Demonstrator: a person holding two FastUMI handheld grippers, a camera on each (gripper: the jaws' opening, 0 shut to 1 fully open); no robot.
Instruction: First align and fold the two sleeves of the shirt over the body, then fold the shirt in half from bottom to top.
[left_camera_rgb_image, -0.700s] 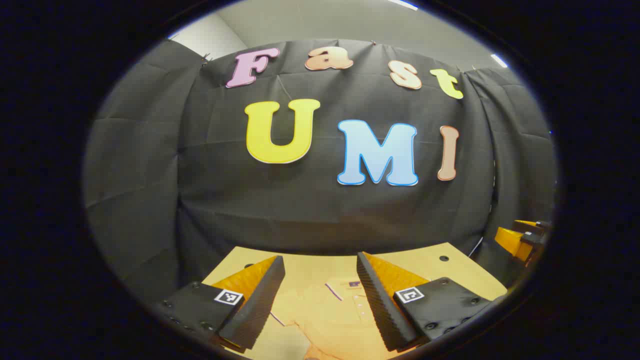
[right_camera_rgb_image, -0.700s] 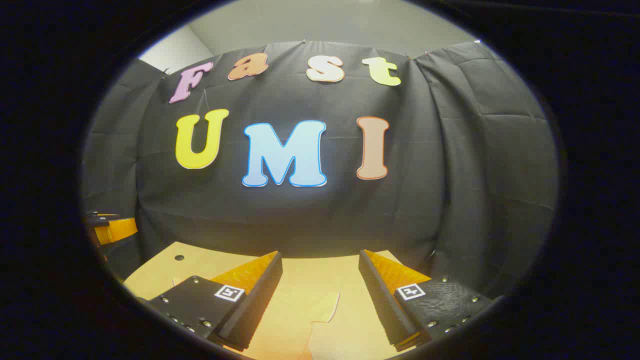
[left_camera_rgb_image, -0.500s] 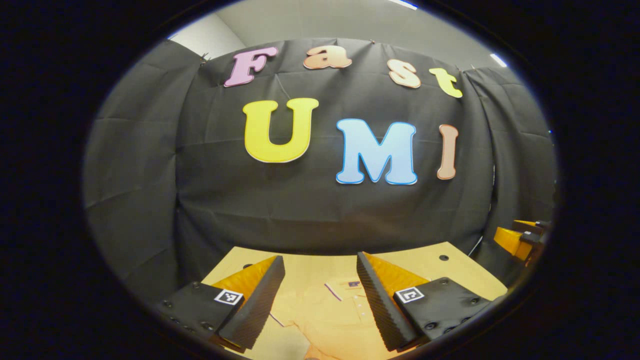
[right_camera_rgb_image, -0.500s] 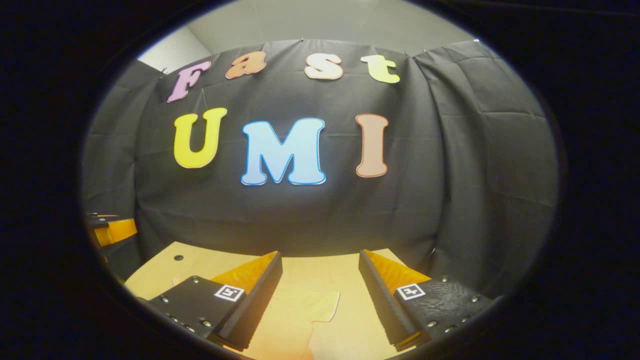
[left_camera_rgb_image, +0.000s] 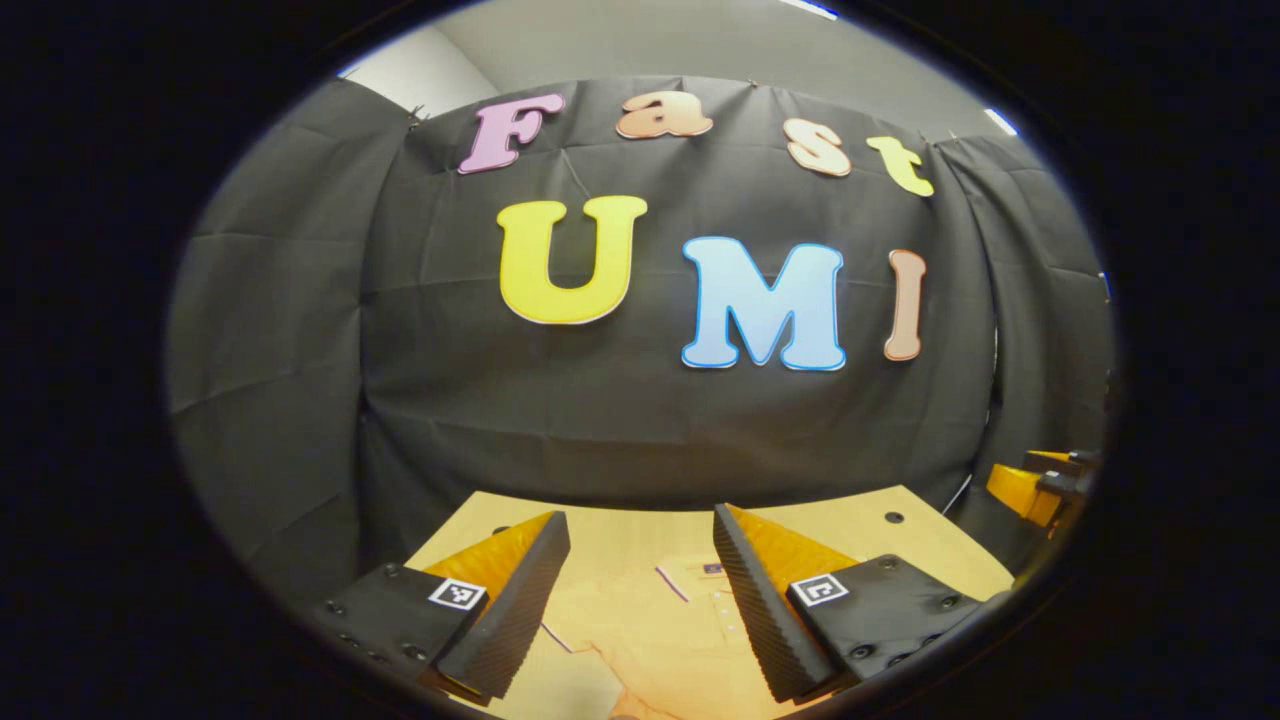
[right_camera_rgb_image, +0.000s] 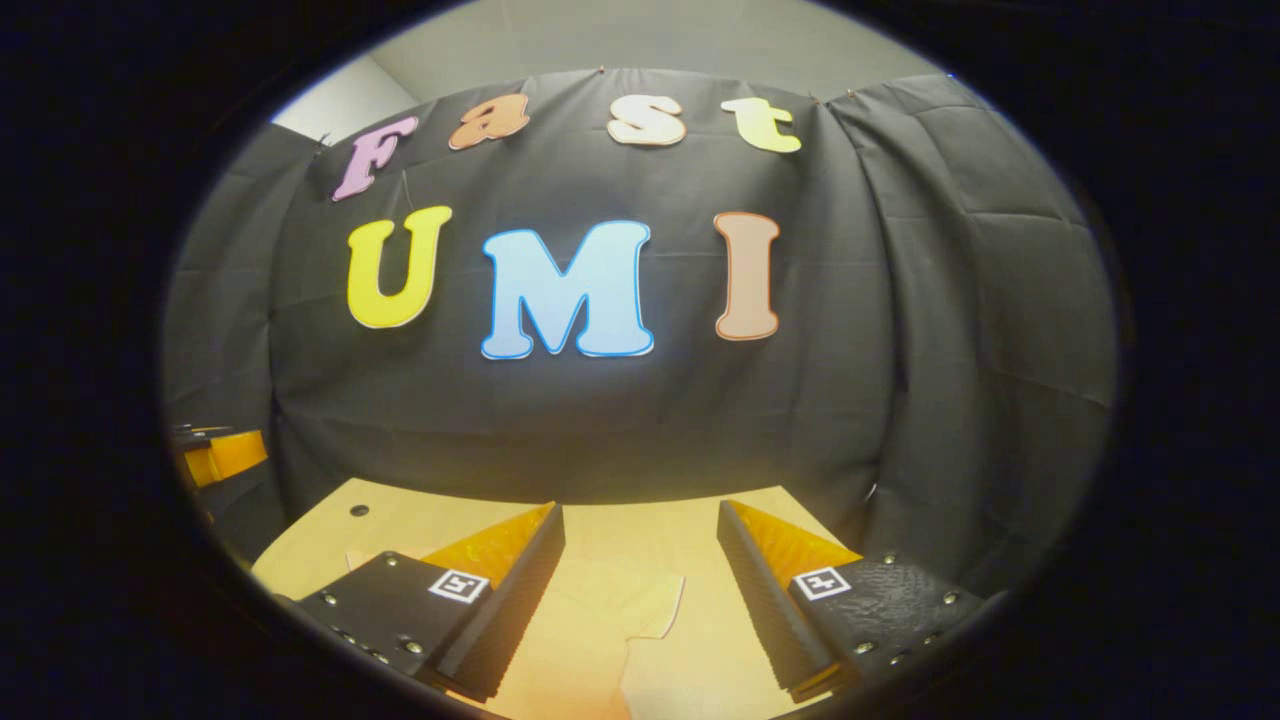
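An orange-yellow polo shirt (left_camera_rgb_image: 660, 625) lies flat on the wooden table (left_camera_rgb_image: 860, 525), collar and button placket toward the back wall. My left gripper (left_camera_rgb_image: 640, 530) hangs open above its chest, nothing between the fingers. In the right gripper view one short sleeve (right_camera_rgb_image: 640, 600) of the shirt spreads out on the table (right_camera_rgb_image: 400, 520). My right gripper (right_camera_rgb_image: 640, 520) stands open above that sleeve, apart from it. The right gripper (left_camera_rgb_image: 1040, 485) also shows at the far right of the left gripper view, and the left gripper (right_camera_rgb_image: 215, 455) at the far left of the right gripper view.
The black cloth wall (left_camera_rgb_image: 640, 420) rises right behind the table's far edge and wraps both sides. Small dark holes (left_camera_rgb_image: 893, 518) (right_camera_rgb_image: 358, 510) mark the table's back corners. Bare wood lies beyond the shirt's collar.
Both views have tilted slightly downward, so the table and shirt show a little more. Both grippers stay open and nothing was taken hold of.
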